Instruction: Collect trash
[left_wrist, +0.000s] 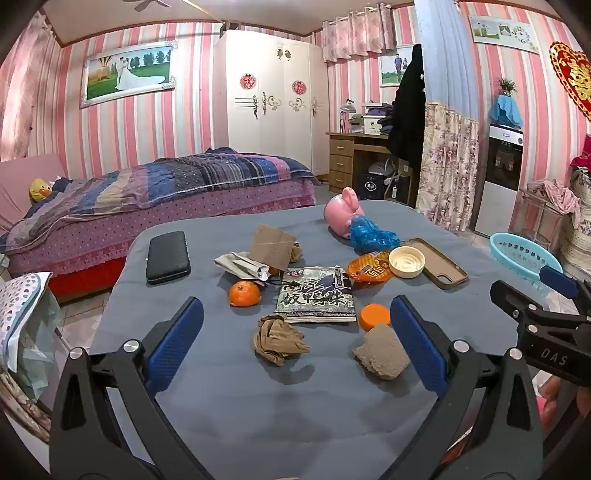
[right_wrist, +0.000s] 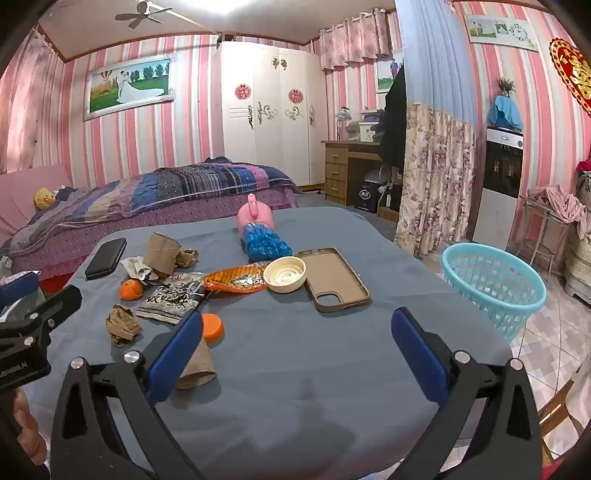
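Observation:
On the blue-grey table (left_wrist: 258, 406) lie trash items: a crumpled brown wad (left_wrist: 279, 339) (right_wrist: 122, 325), a flattened cardboard tube (left_wrist: 382, 350) (right_wrist: 197, 363), an orange cap (left_wrist: 373, 315) (right_wrist: 213, 326), a black-and-white snack packet (left_wrist: 316, 295) (right_wrist: 171, 297), an orange wrapper (left_wrist: 367, 271) (right_wrist: 234, 280), a cream lid (left_wrist: 406, 261) (right_wrist: 285, 274) and crumpled blue plastic (left_wrist: 373, 236) (right_wrist: 266, 242). My left gripper (left_wrist: 295, 343) is open and empty above the wad and tube. My right gripper (right_wrist: 295, 350) is open and empty over bare table.
A tangerine (left_wrist: 243, 293), black phone (left_wrist: 167, 256), brown phone case (right_wrist: 332, 278), pink toy (left_wrist: 343, 212), brown paper piece (left_wrist: 271, 245) and grey paper (left_wrist: 240, 264) also lie on the table. A light-blue basket (right_wrist: 493, 282) stands on the floor to the right. A bed is behind.

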